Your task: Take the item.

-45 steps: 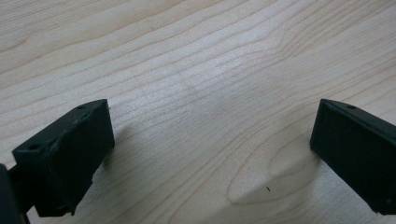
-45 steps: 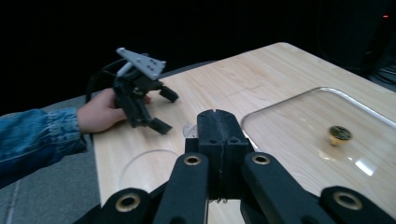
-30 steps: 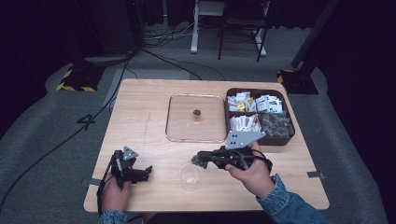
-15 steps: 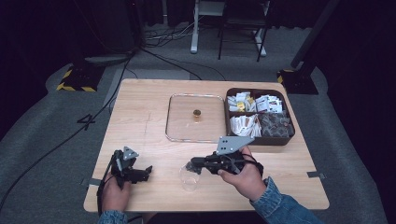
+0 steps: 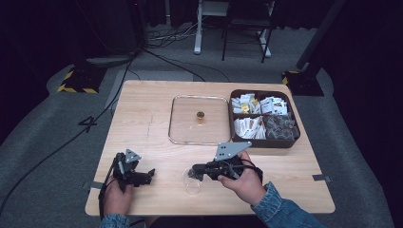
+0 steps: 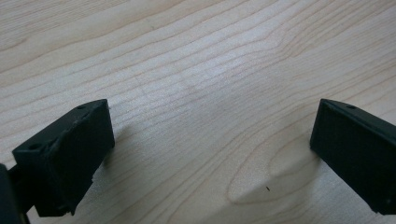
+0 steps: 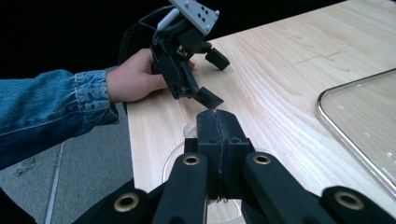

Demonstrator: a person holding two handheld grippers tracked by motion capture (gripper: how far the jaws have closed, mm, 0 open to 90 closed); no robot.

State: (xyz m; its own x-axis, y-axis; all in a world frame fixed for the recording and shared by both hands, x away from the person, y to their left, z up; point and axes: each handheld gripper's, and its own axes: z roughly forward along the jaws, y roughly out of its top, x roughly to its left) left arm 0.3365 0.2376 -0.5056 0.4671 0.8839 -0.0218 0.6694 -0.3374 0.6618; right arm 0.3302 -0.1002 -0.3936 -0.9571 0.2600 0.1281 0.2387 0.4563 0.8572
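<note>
A clear plastic cup [image 5: 192,185] stands near the table's front edge, right of centre. My right gripper [image 5: 194,172] reaches in from the right at the cup's top, jaws pressed together and apparently pinching its thin rim. In the right gripper view the closed jaws of the right gripper [image 7: 217,119] sit over the cup [image 7: 173,161]. My left gripper [image 5: 149,176] rests low on the wood at the front left, open with nothing between its jaws. The left gripper view shows the left gripper [image 6: 212,154] spread wide over bare wood. The left gripper [image 7: 215,80] also shows beyond the right gripper's jaws.
A clear square tray [image 5: 177,128] lies at the table's middle with a small gold-brown object [image 5: 200,115] on it. A dark brown box [image 5: 263,142] of packets and wrapped items sits at the back right. The table's front edge runs just behind both hands.
My right gripper has moved left and down toward the cup's rim. The cup and my left gripper have stayed where they were.
</note>
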